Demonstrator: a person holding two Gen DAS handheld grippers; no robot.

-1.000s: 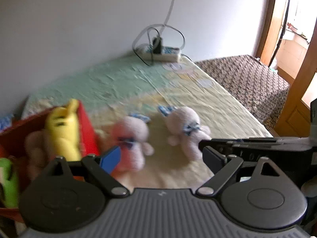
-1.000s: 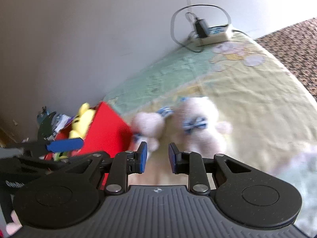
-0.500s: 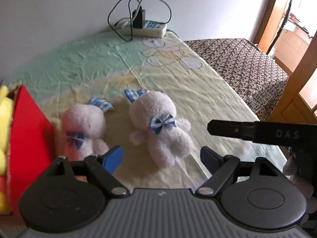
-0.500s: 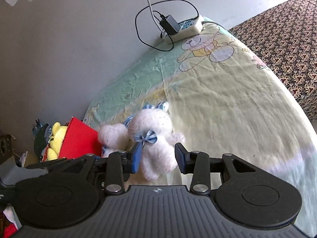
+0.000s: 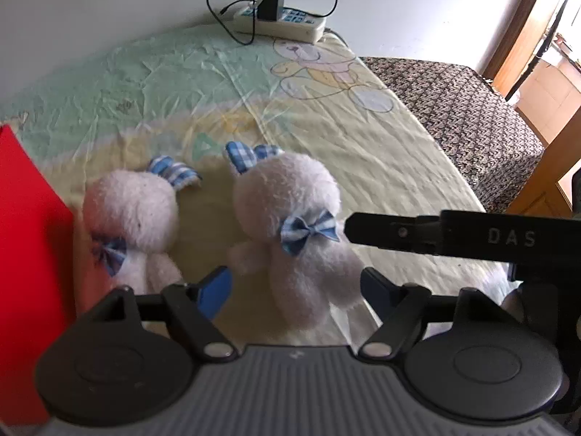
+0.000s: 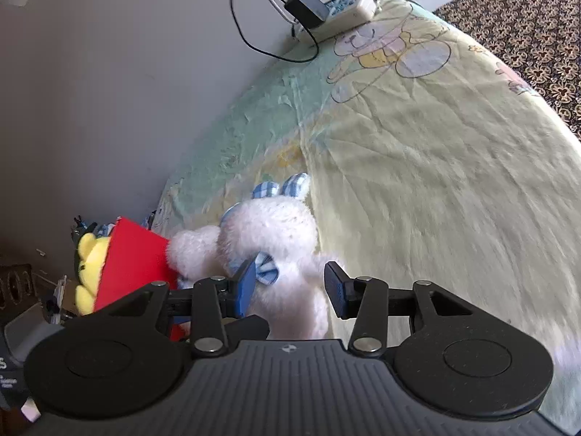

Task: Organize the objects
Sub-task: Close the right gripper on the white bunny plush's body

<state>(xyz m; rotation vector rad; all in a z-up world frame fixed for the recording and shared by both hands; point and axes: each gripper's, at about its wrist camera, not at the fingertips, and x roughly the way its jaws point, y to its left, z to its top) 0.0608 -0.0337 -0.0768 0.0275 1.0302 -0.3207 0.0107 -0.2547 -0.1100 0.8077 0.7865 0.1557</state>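
Note:
Two white plush bunnies with blue checked ears and bows lie on the bed sheet. The larger bunny (image 5: 290, 225) (image 6: 279, 239) lies on the right, the smaller bunny (image 5: 130, 214) (image 6: 192, 250) on the left beside a red box (image 5: 29, 254) (image 6: 134, 258). A yellow plush toy (image 6: 89, 265) sits in the box. My left gripper (image 5: 296, 289) is open, its jaws either side of the larger bunny's lower body. My right gripper (image 6: 287, 287) is open, its jaws around the same bunny's body. One right gripper finger (image 5: 435, 234) reaches in beside the bunny's bow.
A white power strip (image 5: 279, 21) (image 6: 345, 7) with a black adapter and cables lies at the far end of the bed by the wall. A patterned dark mattress (image 5: 464, 101) adjoins on the right. Wooden door frames (image 5: 544, 167) stand beyond.
Both grippers have moved forward and down to the larger bunny. The right gripper's jaws have opened wider. The red box has slid to the left edge of the left view.

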